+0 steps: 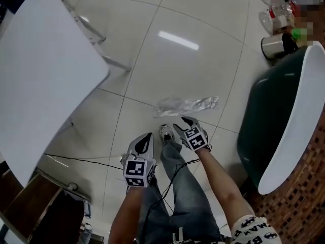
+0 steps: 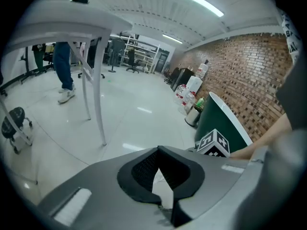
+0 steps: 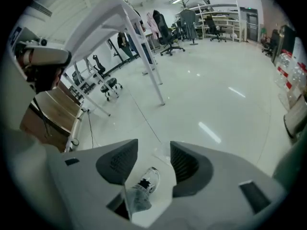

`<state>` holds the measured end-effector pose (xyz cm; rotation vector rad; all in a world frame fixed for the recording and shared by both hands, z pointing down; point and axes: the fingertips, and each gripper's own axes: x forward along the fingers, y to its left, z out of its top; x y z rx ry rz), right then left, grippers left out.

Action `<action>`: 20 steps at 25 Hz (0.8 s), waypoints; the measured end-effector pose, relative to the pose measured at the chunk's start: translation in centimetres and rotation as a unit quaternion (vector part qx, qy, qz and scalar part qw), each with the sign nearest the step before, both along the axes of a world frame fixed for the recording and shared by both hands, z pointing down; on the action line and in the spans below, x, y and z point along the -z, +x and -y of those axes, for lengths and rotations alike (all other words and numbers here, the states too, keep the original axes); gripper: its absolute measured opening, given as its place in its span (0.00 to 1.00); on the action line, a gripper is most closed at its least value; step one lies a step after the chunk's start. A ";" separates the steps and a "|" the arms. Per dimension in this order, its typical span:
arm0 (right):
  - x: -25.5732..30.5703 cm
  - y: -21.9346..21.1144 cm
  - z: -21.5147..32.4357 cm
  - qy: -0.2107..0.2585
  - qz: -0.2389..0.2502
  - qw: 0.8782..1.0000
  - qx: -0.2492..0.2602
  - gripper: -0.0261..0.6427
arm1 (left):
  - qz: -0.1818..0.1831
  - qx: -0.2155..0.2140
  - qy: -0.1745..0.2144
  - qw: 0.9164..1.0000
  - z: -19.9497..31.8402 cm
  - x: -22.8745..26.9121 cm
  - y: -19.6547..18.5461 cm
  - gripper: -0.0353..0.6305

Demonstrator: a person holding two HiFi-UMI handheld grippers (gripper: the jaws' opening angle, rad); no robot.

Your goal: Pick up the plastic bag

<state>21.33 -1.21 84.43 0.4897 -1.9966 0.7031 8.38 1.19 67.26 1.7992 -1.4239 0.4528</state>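
Observation:
The clear, crumpled plastic bag (image 1: 186, 105) lies flat on the glossy white tile floor, just ahead of both grippers. My right gripper (image 1: 184, 123) hovers closest, its tips a short way short of the bag's near edge. In the right gripper view that gripper (image 3: 153, 152) stands open, with only the floor and a shoe (image 3: 145, 182) showing in the gap. My left gripper (image 1: 147, 138) hangs lower left, farther from the bag. In the left gripper view it (image 2: 159, 150) is shut, tips touching, nothing held.
A white table (image 1: 45, 75) on thin legs fills the left side. At the right stands a dark green tub with a white rim (image 1: 304, 111), with a metal can (image 1: 277, 44) and bottles behind it. A black cable (image 1: 86, 160) crosses the floor. The person's leg in jeans (image 1: 177, 187) is between the grippers.

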 end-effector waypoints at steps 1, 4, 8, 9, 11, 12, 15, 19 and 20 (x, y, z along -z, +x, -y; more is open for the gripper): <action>-3.1 0.3 0.3 -0.005 -0.006 1.000 0.007 0.38 | 0.002 -0.003 -0.003 1.000 0.5 -2.1 0.2 0.05; -12.3 1.3 0.7 -0.029 -0.026 0.999 0.021 0.38 | 0.005 -0.008 -0.015 1.000 1.6 -7.9 0.8 0.05; -22.6 1.2 1.6 -0.021 -0.050 0.996 0.072 0.38 | 0.005 -0.011 -0.014 1.000 2.6 -14.2 0.9 0.05; -24.7 0.8 1.8 -0.014 -0.052 0.994 0.091 0.40 | 0.006 -0.008 -0.015 1.000 2.5 -15.8 0.8 0.05; -28.3 0.3 1.8 -0.002 -0.059 0.990 0.126 0.42 | 0.008 -0.002 -0.023 1.000 2.1 -18.8 0.4 0.05; -29.8 0.0 1.7 0.007 -0.065 0.988 0.141 0.42 | 0.009 -0.001 -0.027 1.000 1.9 -19.9 0.1 0.05; -32.6 -0.9 1.9 0.053 -0.084 0.979 0.177 0.45 | 0.012 -0.002 -0.028 1.000 1.2 -21.4 -0.5 0.05; -35.6 -1.7 1.7 0.076 -0.109 0.963 0.233 0.45 | 0.010 0.000 -0.025 1.000 0.5 -22.5 -0.6 0.05; -36.2 -1.5 1.6 0.080 -0.116 0.960 0.241 0.44 | 0.009 0.002 -0.025 1.000 0.0 -22.6 -0.6 0.05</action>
